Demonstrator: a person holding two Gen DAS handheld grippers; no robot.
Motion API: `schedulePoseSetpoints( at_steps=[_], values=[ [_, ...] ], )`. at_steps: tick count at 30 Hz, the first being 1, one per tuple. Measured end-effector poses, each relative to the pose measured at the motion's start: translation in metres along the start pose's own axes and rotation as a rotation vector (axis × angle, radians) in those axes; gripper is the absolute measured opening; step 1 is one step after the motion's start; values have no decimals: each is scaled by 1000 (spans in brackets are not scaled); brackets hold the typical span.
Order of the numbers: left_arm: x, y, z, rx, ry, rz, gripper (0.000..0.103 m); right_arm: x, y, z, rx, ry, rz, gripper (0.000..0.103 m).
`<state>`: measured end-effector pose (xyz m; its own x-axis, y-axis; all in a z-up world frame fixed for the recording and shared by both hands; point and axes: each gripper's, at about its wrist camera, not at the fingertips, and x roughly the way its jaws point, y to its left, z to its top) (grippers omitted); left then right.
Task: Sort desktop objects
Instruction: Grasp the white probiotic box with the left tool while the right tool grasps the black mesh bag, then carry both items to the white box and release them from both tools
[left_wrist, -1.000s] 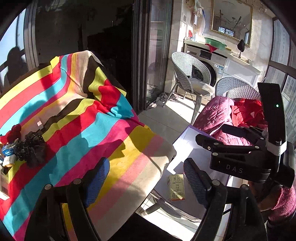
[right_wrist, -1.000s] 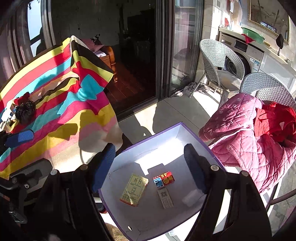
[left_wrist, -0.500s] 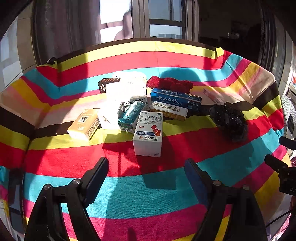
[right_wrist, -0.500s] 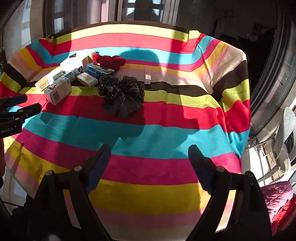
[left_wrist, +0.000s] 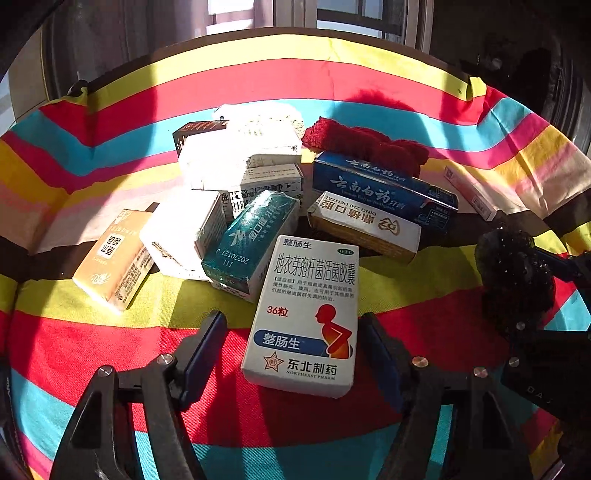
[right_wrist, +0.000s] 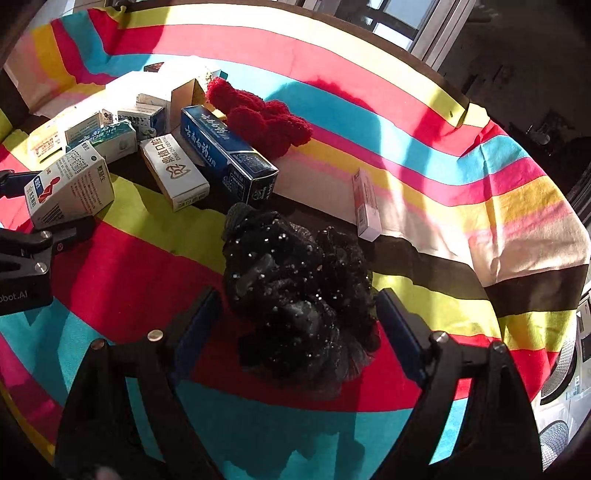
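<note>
Left claw (left_wrist: 291, 354) is closing around the white medicine box (left_wrist: 306, 317) at the frame's bottom middle, not squeezing it yet; right claw (right_wrist: 295, 328) is sitting wide apart around the black sparkly scrunchie (right_wrist: 299, 295), needing to squeeze next

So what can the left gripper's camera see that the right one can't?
Only the left view shows the orange box at the far left of the pile and the printed front of the white medicine box, which lies between the closing left gripper. Only the right view shows the black sparkly scrunchie whole, between the closing right gripper. Both show the blue toothpaste box and red knitted thing.
</note>
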<state>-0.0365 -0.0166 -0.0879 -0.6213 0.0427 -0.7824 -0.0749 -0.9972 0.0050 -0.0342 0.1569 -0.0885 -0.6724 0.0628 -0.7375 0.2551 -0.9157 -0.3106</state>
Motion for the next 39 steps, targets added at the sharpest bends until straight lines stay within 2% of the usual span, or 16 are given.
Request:
schedulePoseSetpoints(
  at_steps=[1, 3, 4, 5, 11, 19, 28, 39],
  values=[
    [-2, 0, -1, -3, -9, -12, 44, 1, -4, -1, 22, 6, 1, 59],
    [-6, 1, -5, -3, -10, -19, 41, -2, -12, -5, 60, 1, -7, 39],
    [-9, 1, -8, -6, -14, -27, 41, -7, -15, -9, 75, -15, 13, 33],
    [-12, 2, -12, -10, -18, -33, 41, -13, -17, -13, 87, -27, 36, 30],
    [-33, -2, -36, -18, -19, -78, 41, -47, -18, -38, 122, -67, 124, 29],
    [-67, -36, -67, 78, -38, -119, 41, -85, -15, -83, 133, -78, 136, 30],
    [-90, -79, -87, 195, -49, -198, 41, -128, -21, -136, 145, -126, 67, 30],
    [-115, -156, -96, 416, -57, -316, 41, -161, -67, -190, 345, -127, 19, 30]
  ],
)
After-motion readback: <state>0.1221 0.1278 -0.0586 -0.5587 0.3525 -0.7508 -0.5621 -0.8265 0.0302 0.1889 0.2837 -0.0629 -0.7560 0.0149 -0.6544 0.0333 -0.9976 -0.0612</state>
